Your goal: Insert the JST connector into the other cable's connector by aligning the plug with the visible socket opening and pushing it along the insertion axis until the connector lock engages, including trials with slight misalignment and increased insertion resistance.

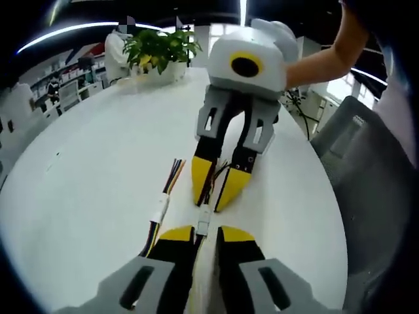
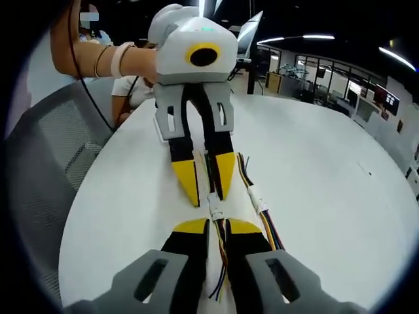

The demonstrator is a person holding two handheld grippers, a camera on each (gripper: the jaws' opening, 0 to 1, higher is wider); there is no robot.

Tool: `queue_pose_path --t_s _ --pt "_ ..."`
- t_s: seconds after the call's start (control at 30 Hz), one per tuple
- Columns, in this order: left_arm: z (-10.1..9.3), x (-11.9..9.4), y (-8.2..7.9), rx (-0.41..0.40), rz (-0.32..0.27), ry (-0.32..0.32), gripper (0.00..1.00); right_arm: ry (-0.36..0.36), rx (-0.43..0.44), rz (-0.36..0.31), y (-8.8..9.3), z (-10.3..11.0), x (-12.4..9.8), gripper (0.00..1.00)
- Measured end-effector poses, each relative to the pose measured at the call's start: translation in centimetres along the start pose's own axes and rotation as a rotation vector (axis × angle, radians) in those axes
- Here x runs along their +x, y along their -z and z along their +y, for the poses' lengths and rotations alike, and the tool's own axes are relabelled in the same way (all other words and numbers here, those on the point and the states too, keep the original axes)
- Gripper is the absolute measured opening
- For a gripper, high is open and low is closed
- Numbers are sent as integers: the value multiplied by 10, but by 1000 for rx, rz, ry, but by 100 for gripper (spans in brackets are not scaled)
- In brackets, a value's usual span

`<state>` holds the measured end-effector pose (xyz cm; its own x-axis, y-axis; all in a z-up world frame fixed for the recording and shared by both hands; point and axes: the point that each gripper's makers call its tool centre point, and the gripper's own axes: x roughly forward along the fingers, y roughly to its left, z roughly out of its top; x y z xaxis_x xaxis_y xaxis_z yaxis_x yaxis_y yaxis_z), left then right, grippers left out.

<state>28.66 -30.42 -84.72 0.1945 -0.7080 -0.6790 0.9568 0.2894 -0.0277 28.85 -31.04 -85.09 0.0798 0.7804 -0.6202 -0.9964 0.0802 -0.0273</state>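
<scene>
On the white surface (image 1: pixel 85 196) the two grippers are facing each other, tips nearly meeting. The left gripper (image 1: pixel 206 234) is clamping on its cable (image 2: pixel 203 163), and the right gripper (image 2: pixel 218 227) is clamping on the other cable (image 2: pixel 221 261). Between the tips the white JST connector (image 1: pixel 203 219) is sitting, and the two halves are looking joined. A second wire harness (image 1: pixel 162 203) is lying just beside it on the surface. A potted plant (image 1: pixel 160 49) is standing at the far edge.
</scene>
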Motion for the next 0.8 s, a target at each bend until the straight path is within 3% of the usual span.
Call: queue_pose_path --t_s 0.33,0.8 --pt "5 -4 0 1 -1 -33 11 26 9 -20 -7 -2 -8 10" --pt "7 -24 -17 -12 -58 -99 13 66 9 -46 -20 -1 -20 16"
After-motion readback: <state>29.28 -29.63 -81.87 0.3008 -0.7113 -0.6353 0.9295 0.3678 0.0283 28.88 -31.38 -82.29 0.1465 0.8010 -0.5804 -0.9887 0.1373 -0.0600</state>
